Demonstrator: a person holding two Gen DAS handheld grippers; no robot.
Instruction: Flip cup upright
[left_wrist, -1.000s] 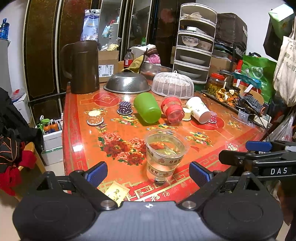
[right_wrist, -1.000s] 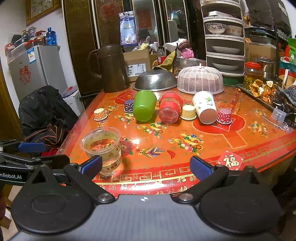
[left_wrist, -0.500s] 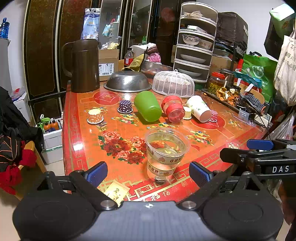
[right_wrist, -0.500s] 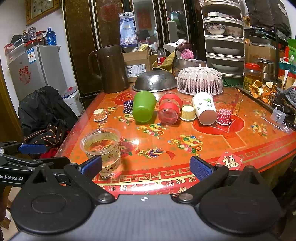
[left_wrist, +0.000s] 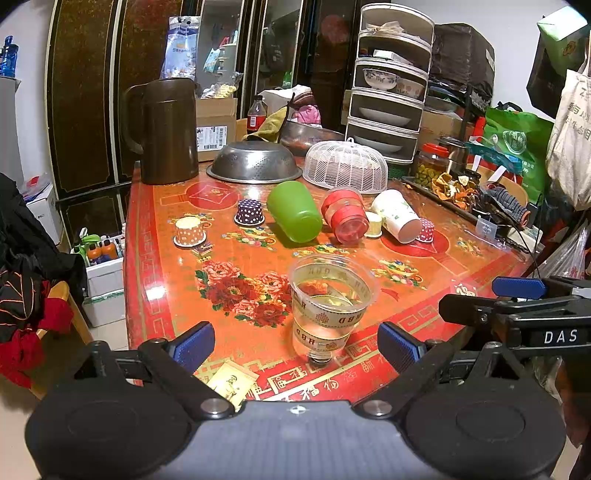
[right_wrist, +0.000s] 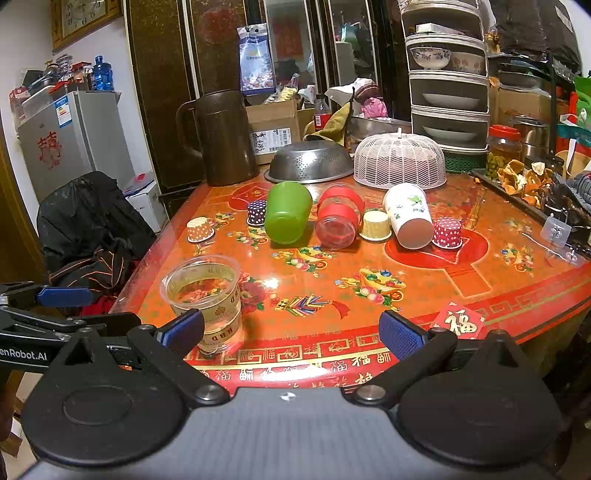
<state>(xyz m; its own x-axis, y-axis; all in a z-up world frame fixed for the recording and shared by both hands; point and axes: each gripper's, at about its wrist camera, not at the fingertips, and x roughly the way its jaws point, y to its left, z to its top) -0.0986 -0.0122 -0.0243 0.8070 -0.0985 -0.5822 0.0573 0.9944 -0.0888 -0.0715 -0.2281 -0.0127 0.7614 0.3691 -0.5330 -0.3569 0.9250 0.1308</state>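
Observation:
A clear plastic cup (left_wrist: 330, 302) stands upright near the table's front edge, also in the right wrist view (right_wrist: 205, 299). Behind it a green cup (left_wrist: 294, 211), a red-banded clear cup (left_wrist: 345, 216) and a white paper cup (left_wrist: 397, 216) lie on their sides; they show too in the right wrist view: green cup (right_wrist: 287, 212), red-banded cup (right_wrist: 338, 216), paper cup (right_wrist: 408, 214). My left gripper (left_wrist: 295, 347) is open, its fingers either side of the clear cup, just short of it. My right gripper (right_wrist: 291, 332) is open and empty, right of the clear cup.
Small dotted paper cupcake cups (left_wrist: 189, 232) stand upside down among the cups. A brown jug (left_wrist: 166, 129), steel colander (left_wrist: 254, 162), white mesh food cover (left_wrist: 345, 166) and stacked dish rack (left_wrist: 391, 85) line the back. A cluttered tray (left_wrist: 476, 199) sits at right. The red table (right_wrist: 424, 280) ends just ahead of both grippers.
Almost nothing has changed. Both grippers stay open in about the same place, and the clear cup stands as before.

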